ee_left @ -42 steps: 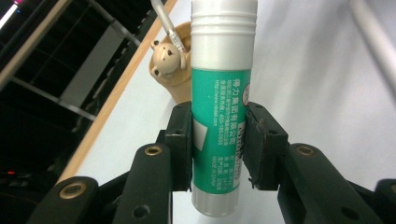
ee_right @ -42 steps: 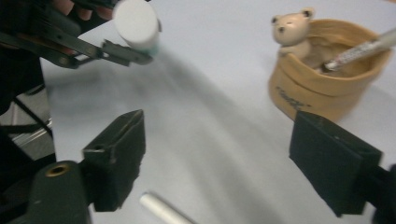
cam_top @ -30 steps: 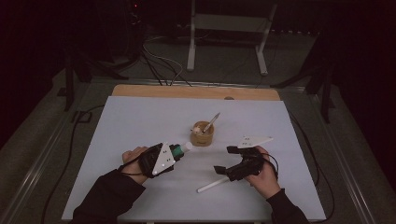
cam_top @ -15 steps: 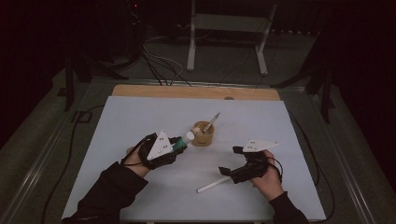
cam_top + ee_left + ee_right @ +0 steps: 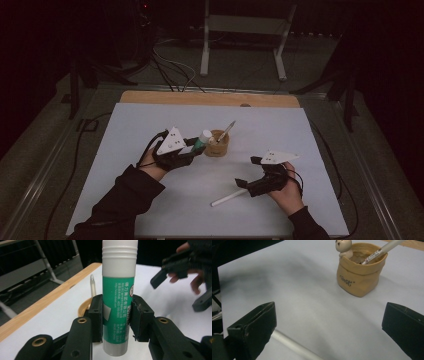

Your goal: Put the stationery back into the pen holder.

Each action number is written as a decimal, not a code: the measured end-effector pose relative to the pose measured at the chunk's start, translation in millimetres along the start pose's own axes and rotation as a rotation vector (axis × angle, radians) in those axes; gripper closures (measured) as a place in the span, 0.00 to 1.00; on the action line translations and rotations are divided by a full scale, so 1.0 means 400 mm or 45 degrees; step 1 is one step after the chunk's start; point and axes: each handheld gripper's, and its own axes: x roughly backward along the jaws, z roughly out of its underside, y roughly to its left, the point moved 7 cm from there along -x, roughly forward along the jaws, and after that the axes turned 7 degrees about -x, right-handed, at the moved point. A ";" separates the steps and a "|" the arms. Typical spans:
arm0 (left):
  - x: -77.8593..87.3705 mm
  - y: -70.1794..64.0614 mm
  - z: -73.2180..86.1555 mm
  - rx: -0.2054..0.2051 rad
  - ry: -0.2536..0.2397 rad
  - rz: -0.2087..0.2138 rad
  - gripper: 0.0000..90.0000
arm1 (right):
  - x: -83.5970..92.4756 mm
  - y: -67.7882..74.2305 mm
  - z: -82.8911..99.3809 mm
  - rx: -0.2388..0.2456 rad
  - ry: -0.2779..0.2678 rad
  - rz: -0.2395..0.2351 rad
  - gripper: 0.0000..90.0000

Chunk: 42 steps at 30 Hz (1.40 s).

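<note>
The glue stick sat clamped in the left claw, both pads pressing its green label from either side, white cap pointing away from the hand. In the high view the stick hung above the desk, its cap end just beside the rim of the cup. By the look of it, the step in hand was the carry: stick gripped, lifted, brought up to the cup, not yet dropped in. The next move likely called for getting the stick over the cup's mouth and turning it upright, then easing the pads apart so it would slide down beside the pen already leaning there. The mouth looked narrow, with the pen across part of it, so a clean drop would take care.

The stick itself was a plain cylinder: ribbed white cap, green body with white print, pale grey base below the pads. It looked hard and smooth, so it could slip in a loose hold.

The cup was tan, shaped like a rolled-down bag, with a little animal figure on its rim. Nearer the person, the right claw stood wide with nothing between its pads, low over the desk, and a white pen lay flat just beside it.
</note>
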 end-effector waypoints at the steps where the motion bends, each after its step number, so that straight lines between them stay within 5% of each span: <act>1: -0.002 0.001 -0.002 0.007 -0.005 0.003 0.74 | 0.000 0.000 0.000 0.000 0.000 0.000 0.00; 16: -0.068 0.030 -0.038 0.167 -0.071 0.063 0.74 | 0.008 -0.003 -0.005 -0.005 -0.031 0.010 0.00; 42: -0.218 0.058 -0.059 0.324 -0.142 0.140 0.74 | 0.014 -0.005 -0.009 -0.012 -0.037 -0.006 0.00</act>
